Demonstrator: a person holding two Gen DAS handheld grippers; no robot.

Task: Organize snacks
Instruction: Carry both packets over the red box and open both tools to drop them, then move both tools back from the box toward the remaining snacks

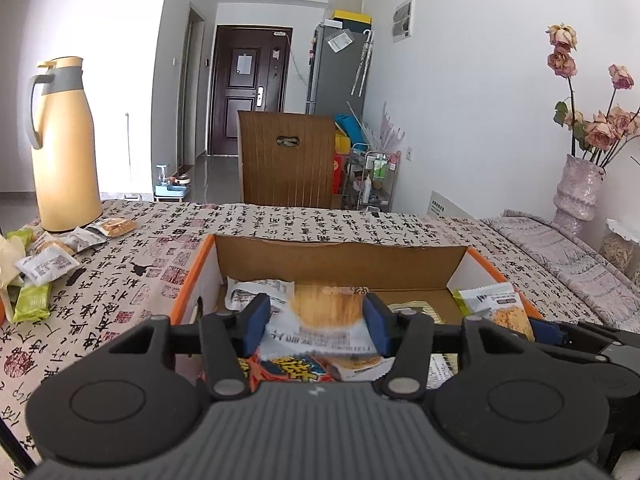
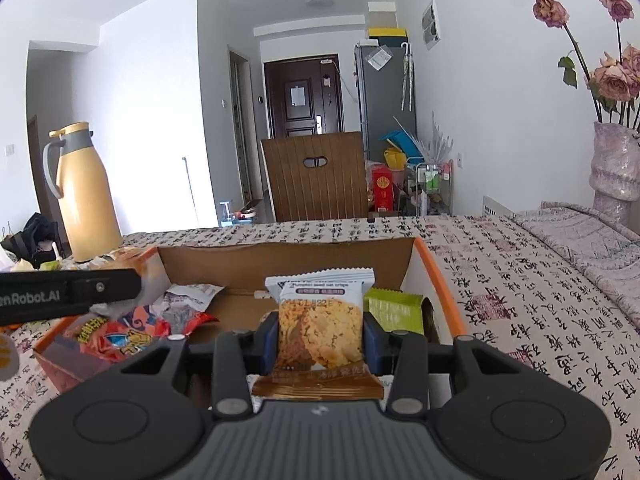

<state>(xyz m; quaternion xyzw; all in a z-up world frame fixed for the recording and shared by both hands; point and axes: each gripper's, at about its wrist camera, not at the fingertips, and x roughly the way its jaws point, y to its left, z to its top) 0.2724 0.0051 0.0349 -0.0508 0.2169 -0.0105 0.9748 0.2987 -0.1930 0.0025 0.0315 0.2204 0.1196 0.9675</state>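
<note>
Left wrist view. Left gripper (image 1: 318, 322) sits over the near edge of the orange-rimmed cardboard box (image 1: 340, 258), jaws narrow and clamped on a blurred cracker packet (image 1: 326, 312). The packet hangs above a red-orange snack bag (image 1: 292, 370) already in the box. Risk, as I judge it: the grip is on crinkly film, so the packet could slide out early or snag the bag below and drag it. At 3 o'clock the right gripper's blue pad (image 1: 546, 330) crowds the same box; the two tools could knock together. Loose snack packets (image 1: 44, 268) wait at 9 o'clock beside the yellow thermos jug (image 1: 64, 144), well apart from the box.

Right wrist view. Right gripper (image 2: 320, 340) holds an oat-crisp packet (image 2: 320, 320) upright between narrow jaws, over the box's near part. A green packet (image 2: 394, 312) lies just beyond at 2 o'clock. The left gripper's black arm (image 2: 68, 294) reaches in from 9 o'clock over the red-orange bag. Likely trouble: released upright, the packet may tip onto the green one. The vase of dried roses (image 2: 614, 164) at 3 o'clock stands well clear.
</note>
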